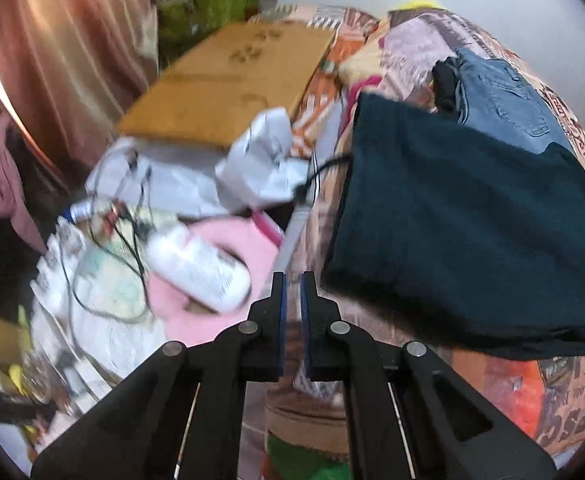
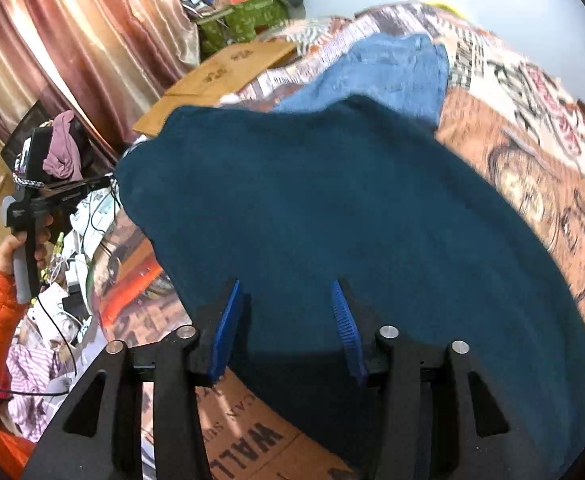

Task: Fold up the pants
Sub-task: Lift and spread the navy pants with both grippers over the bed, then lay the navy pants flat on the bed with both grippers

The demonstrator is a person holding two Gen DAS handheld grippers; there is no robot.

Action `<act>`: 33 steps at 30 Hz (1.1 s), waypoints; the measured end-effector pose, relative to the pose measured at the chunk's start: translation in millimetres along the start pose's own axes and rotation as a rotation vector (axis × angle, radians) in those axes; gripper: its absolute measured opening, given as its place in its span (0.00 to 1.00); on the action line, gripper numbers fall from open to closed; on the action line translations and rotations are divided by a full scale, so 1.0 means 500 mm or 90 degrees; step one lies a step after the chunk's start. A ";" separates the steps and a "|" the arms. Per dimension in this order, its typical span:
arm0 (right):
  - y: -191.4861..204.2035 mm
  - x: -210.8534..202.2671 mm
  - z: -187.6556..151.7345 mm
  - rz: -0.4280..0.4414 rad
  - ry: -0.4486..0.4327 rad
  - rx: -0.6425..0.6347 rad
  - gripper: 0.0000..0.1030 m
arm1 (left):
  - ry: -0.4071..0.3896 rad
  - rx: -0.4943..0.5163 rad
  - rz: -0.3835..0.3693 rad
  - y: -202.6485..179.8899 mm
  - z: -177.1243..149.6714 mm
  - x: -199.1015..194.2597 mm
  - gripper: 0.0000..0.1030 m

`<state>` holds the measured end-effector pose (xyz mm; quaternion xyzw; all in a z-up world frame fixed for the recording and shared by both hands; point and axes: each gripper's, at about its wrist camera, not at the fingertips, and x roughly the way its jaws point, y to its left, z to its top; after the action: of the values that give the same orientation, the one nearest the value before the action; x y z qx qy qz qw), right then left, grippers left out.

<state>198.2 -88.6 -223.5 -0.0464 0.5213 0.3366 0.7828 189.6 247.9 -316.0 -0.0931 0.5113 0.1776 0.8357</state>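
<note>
Teal folded pants (image 2: 352,220) lie on the printed bedspread (image 2: 532,184); right gripper (image 2: 288,316) gapes empty above them, left gripper (image 1: 293,292) pinched nearly closed, empty.

Left hand-held gripper (image 1: 293,280) seemingly shut, empty, right hand-held gripper (image 2: 286,286) parted, angled downward

On the bedsheet (image 2: 248,432), printed upside down in black, stands "WALL", with "CAN" over it. Other print there is too blurred.
</note>
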 end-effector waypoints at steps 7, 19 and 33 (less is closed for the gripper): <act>-0.003 -0.007 -0.004 0.003 -0.011 0.009 0.46 | -0.039 0.025 -0.021 -0.041 0.018 -0.066 0.08; -0.192 -0.239 -0.067 -0.098 -0.184 0.147 0.46 | -0.118 0.150 -0.114 -0.290 0.092 -0.187 0.41; -0.548 -0.492 -0.404 -0.339 -0.260 0.471 0.50 | -0.076 0.287 -0.164 -0.645 0.073 -0.167 0.49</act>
<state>140.6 -502.6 -182.6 0.1699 0.4118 -0.0800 0.8917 311.3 -53.2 -233.5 0.0416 0.4718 -0.0431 0.8796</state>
